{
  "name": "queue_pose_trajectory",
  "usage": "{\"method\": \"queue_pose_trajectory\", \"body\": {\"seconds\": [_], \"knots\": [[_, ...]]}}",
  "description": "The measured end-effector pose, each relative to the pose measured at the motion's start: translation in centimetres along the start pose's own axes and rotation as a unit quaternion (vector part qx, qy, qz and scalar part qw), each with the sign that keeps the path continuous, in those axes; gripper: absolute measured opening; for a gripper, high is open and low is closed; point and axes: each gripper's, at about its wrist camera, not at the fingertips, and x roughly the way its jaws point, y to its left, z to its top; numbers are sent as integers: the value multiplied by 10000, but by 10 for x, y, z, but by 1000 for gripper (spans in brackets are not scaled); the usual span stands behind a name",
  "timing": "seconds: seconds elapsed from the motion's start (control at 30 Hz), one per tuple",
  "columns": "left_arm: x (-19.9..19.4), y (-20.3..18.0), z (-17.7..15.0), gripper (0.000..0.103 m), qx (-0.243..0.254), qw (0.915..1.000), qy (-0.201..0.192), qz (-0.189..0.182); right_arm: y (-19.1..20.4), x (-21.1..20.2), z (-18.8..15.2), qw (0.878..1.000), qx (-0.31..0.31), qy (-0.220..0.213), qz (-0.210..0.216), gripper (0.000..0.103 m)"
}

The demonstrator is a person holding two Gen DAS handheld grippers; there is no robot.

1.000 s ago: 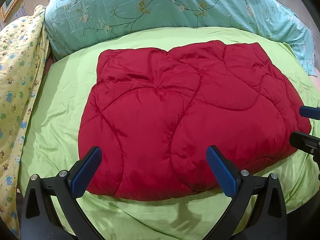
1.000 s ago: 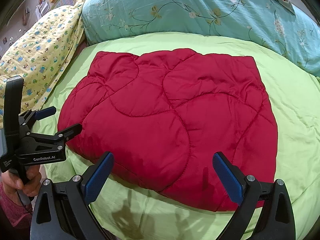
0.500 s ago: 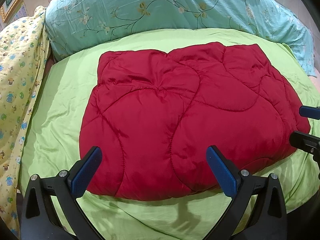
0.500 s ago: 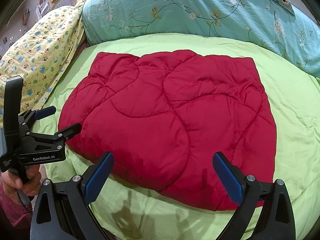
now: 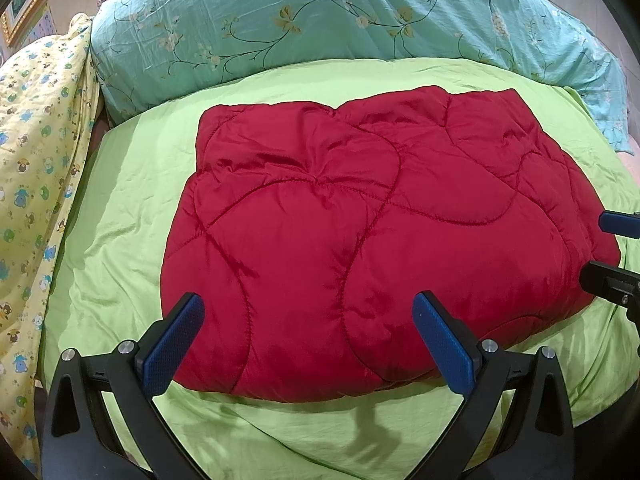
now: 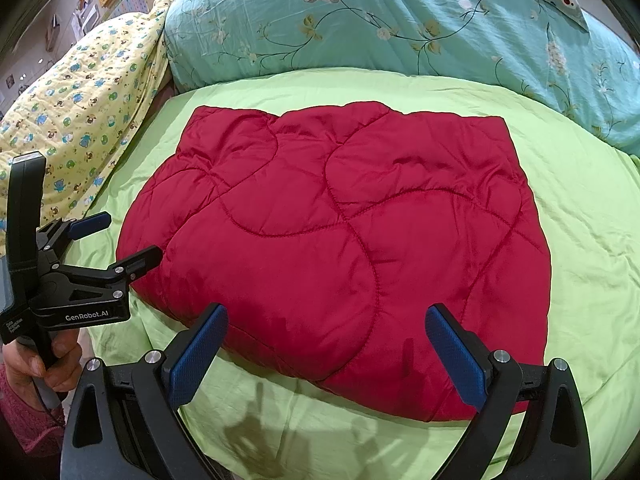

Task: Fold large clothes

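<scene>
A red quilted padded garment [image 5: 372, 236] lies folded into a thick rectangle on the green bed sheet [image 5: 120, 216]; it also shows in the right wrist view [image 6: 340, 248]. My left gripper [image 5: 308, 340] is open and empty, hovering over the garment's near edge. It also shows at the left of the right wrist view [image 6: 124, 240], beside the garment's left corner. My right gripper [image 6: 324, 356] is open and empty above the near edge. Its fingers [image 5: 616, 224] show at the right of the left wrist view.
A teal floral pillow [image 5: 340, 20] runs along the back of the bed. A yellow printed blanket [image 5: 36, 152] is piled at the left. The green sheet [image 6: 592, 240] surrounds the garment. A hand [image 6: 48, 364] holds the left gripper's handle.
Both grippers stay open; the views barely shift. The garment has not moved.
</scene>
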Motion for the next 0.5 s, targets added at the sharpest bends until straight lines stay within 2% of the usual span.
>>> {"method": "queue_pose_trajectory", "body": {"seconds": [0.5], "knots": [[1, -2, 4, 103, 30, 10000, -14, 22, -4, -3, 1, 9999, 87, -47, -39, 100]]}}
